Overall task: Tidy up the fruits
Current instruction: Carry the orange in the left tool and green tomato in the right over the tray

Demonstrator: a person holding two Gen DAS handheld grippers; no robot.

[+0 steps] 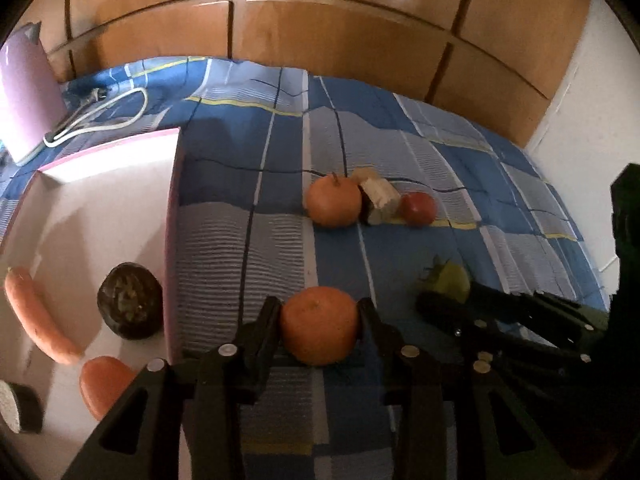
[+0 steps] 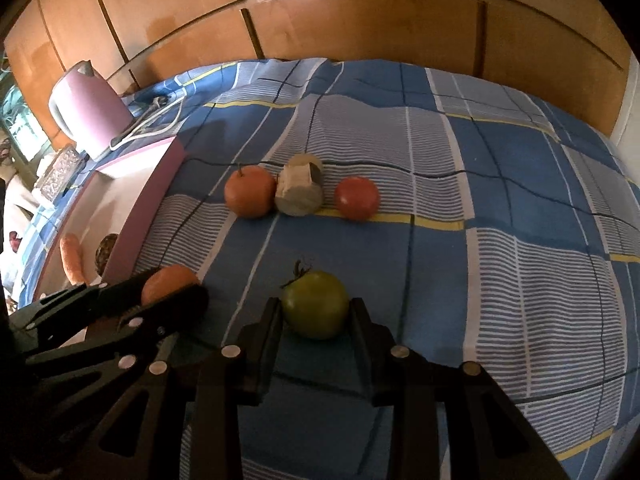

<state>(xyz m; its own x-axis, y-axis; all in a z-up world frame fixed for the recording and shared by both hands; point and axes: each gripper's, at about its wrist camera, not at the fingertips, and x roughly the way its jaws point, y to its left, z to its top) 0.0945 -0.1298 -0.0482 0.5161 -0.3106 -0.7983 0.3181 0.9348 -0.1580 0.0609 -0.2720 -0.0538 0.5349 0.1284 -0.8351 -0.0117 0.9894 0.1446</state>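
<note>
An orange [image 1: 319, 326] sits between the fingers of my left gripper [image 1: 320, 314], and both pads press on its sides. It is low over the blue checked bedspread [image 1: 400, 264], just right of the white tray's pink rim [image 1: 174, 220]. The right wrist view shows the same left gripper [image 2: 176, 286] and orange [image 2: 168, 280] at the left. My right gripper [image 2: 316, 310] is shut on a green fruit with a stalk [image 2: 315, 304]. In the left wrist view the right gripper [image 1: 442, 300] and green fruit [image 1: 450, 280] are close by on the right.
The tray holds a carrot [image 1: 36, 316], a dark halved fruit [image 1: 130, 306] and an orange-coloured piece [image 1: 104, 384]. Further back on the bedspread lie an orange fruit with a stem [image 2: 250, 196], a pale block [image 2: 300, 192] and a red tomato [image 2: 357, 198]. A pink kettle [image 2: 90, 112] with a white cable stands by the wooden wardrobe [image 2: 360, 20].
</note>
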